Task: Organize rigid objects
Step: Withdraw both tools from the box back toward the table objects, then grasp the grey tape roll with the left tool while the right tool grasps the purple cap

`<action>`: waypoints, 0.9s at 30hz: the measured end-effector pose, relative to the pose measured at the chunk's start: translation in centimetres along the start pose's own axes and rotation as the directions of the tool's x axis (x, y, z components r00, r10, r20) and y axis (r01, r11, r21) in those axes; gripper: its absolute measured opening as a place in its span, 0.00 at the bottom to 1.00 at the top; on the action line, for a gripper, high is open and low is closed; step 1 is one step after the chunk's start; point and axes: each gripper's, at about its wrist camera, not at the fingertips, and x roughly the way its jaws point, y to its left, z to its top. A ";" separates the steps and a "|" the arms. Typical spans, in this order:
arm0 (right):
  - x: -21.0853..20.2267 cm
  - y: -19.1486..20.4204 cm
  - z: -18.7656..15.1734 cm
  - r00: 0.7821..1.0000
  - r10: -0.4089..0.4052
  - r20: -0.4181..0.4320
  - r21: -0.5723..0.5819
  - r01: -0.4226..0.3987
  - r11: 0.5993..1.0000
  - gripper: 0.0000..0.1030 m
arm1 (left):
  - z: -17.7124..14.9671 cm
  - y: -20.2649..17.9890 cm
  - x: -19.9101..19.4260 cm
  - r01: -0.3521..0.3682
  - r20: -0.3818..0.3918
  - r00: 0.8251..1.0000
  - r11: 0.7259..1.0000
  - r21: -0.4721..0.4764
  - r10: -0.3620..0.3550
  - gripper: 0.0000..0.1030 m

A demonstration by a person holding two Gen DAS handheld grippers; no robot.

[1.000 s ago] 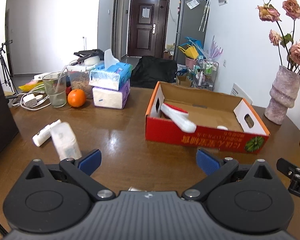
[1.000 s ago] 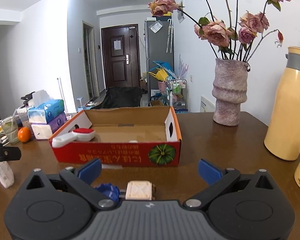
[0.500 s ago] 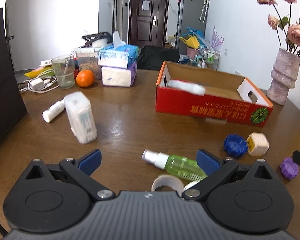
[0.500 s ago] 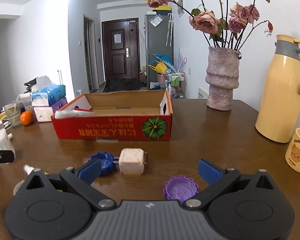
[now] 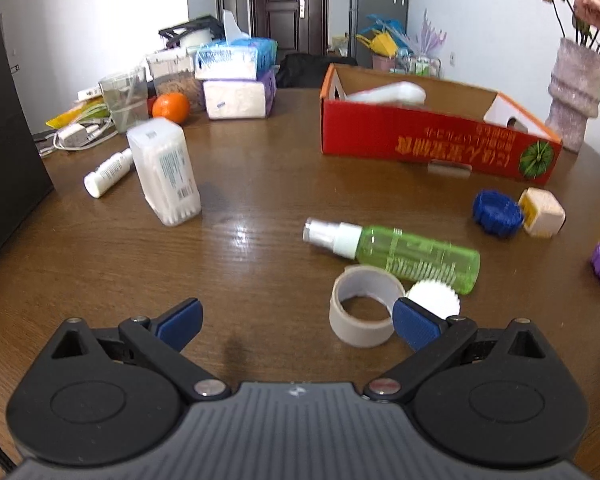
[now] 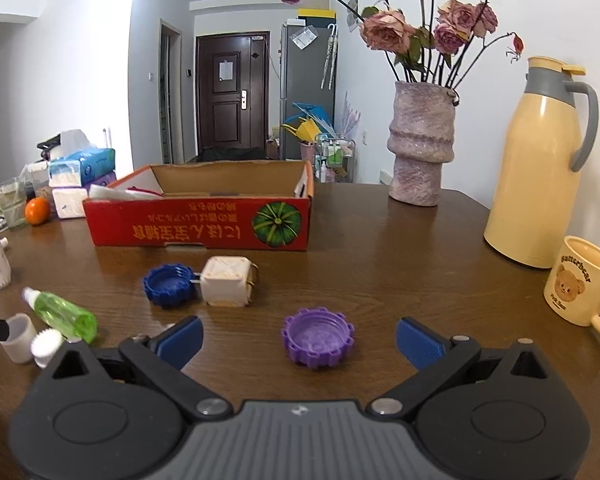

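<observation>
Three ribbed caps: blue (image 6: 168,289), purple (image 6: 317,336), white (image 5: 434,299). One spray bottle (image 5: 396,251), one tape roll (image 5: 363,305), one cardboard box (image 6: 198,227), two tissue packs (image 5: 236,58) (image 5: 238,98).

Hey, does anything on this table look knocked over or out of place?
The green spray bottle lies on its side by the tape roll, and a small white bottle lies toppled beside the upright cotton swab box.
</observation>
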 end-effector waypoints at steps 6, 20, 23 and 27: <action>0.5 -0.9 -0.9 0.999 -0.030 -0.039 -0.014 0.030 0.999 1.00 | -0.5 -0.4 0.8 -0.002 -0.012 1.000 1.000 0.023 0.002 1.00; 3.0 -2.0 -1.7 0.995 -0.041 -0.086 -0.034 0.038 0.999 1.00 | -0.3 -1.5 2.4 0.079 0.026 0.996 0.994 0.081 -0.081 0.46; 3.6 -2.1 -1.5 0.995 -0.042 -0.087 -0.039 0.039 0.998 1.00 | -0.2 -1.4 2.3 0.086 0.034 0.995 0.993 0.082 -0.089 0.44; 4.9 -2.2 -1.0 0.995 -0.029 -0.098 -0.041 0.025 0.999 0.98 | -0.2 -1.0 2.2 0.097 0.042 0.994 0.994 0.056 -0.099 0.44</action>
